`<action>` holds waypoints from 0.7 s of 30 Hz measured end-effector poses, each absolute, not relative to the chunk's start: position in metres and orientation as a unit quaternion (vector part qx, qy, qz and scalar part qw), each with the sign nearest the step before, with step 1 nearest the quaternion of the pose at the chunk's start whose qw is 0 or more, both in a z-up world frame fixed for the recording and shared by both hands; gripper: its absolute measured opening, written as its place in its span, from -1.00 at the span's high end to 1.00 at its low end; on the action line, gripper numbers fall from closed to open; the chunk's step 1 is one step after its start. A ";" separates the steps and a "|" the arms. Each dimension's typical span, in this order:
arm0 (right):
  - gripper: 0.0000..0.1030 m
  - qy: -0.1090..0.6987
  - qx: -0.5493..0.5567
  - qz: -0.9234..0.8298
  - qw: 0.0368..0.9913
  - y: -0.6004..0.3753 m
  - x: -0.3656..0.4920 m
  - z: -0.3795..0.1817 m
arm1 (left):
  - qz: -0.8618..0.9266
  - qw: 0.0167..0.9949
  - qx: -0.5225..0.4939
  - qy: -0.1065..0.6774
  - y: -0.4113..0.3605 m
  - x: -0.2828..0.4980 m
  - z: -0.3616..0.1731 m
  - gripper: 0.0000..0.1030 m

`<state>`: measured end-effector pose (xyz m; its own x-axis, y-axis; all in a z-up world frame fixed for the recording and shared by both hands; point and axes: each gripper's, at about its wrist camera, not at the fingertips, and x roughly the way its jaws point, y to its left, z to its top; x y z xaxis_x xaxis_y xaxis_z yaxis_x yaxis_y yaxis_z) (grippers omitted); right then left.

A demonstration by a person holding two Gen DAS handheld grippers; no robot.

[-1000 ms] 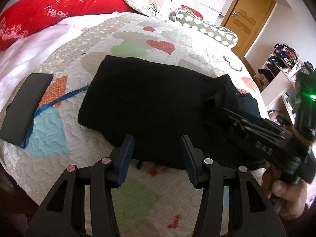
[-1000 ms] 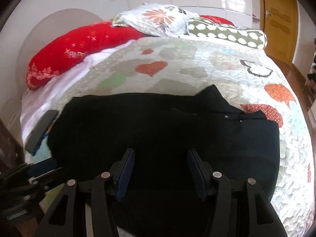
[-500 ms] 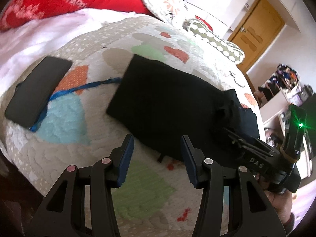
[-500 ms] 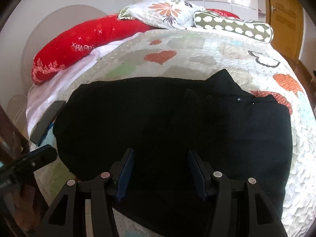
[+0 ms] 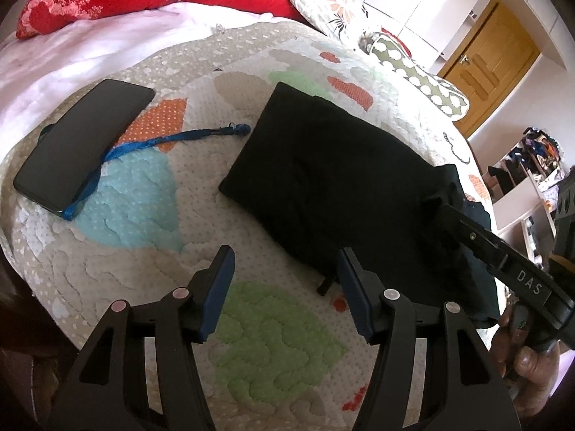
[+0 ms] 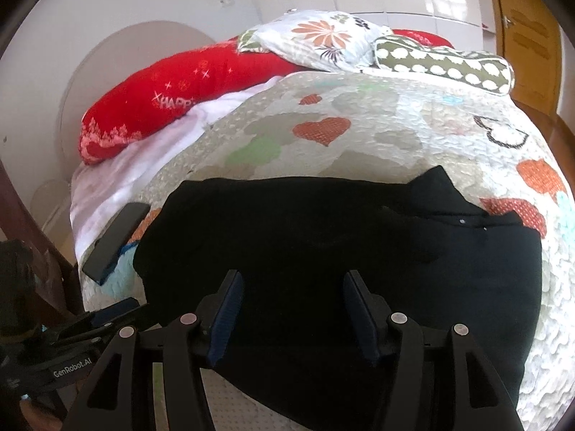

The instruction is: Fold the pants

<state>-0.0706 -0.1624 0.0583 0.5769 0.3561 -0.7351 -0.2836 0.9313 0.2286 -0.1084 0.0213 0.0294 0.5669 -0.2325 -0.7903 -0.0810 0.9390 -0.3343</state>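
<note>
The black pants (image 5: 341, 179) lie folded lengthwise on the quilted bed, leg end at the left, waist with buttons at the right (image 6: 467, 230). My left gripper (image 5: 284, 276) is open and empty above the quilt, just in front of the pants' near edge. My right gripper (image 6: 293, 309) is open and empty, hovering over the pants' near middle; it also shows in the left wrist view (image 5: 503, 262). The left gripper's tip shows at the lower left of the right wrist view (image 6: 111, 314).
A black phone (image 5: 82, 147) with a blue lanyard (image 5: 161, 142) lies on the quilt (image 5: 280, 327) left of the pants. Red (image 6: 187, 97), floral (image 6: 316, 39) and green dotted (image 6: 445, 64) pillows line the bed's far side. A wooden door (image 5: 488, 61) stands beyond.
My left gripper has drawn back to the left, off the pants toward the leg end; the phone now sits nearer centre. My right gripper has stayed over the pants.
</note>
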 end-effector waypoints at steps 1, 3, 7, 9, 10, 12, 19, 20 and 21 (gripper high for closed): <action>-0.10 0.424 0.040 0.182 0.886 -0.161 -0.069 0.058 | -0.044 0.869 -0.170 0.463 0.021 -0.108 0.029 -0.14; -0.10 0.425 0.037 0.187 0.885 -0.156 -0.065 0.057 | -0.044 0.869 -0.172 0.463 0.022 -0.107 0.028 -0.14; -0.10 0.430 0.027 0.201 0.880 -0.143 -0.056 0.055 | -0.044 0.865 -0.179 0.467 0.023 -0.103 0.024 -0.15; -0.10 0.432 0.022 0.217 0.875 -0.134 -0.049 0.055 | -0.045 0.864 -0.184 0.467 0.023 -0.101 0.022 -0.19; -0.10 0.432 0.021 0.222 0.874 -0.131 -0.047 0.055 | -0.046 0.863 -0.187 0.466 0.024 -0.100 0.021 -0.23; -0.14 0.432 0.015 0.231 0.872 -0.122 -0.038 0.057 | -0.049 0.862 -0.195 0.466 0.027 -0.099 0.018 -0.25; -0.19 0.428 -0.034 0.266 0.863 -0.087 -0.006 0.061 | -0.060 0.864 -0.206 0.455 0.026 -0.091 0.014 -0.49; -0.20 0.430 -0.046 0.272 0.860 -0.080 0.000 0.060 | -0.059 0.865 -0.206 0.455 0.025 -0.090 0.014 -0.49; -0.19 0.431 -0.053 0.275 0.858 -0.075 0.005 0.059 | -0.060 0.865 -0.207 0.454 0.026 -0.088 0.013 -0.51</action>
<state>0.0048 -0.0751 0.0594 0.4770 0.4269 -0.7683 -0.5178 0.8428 0.1469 -0.0877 0.0259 0.0135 0.5810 -0.2913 -0.7600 -0.0850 0.9070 -0.4126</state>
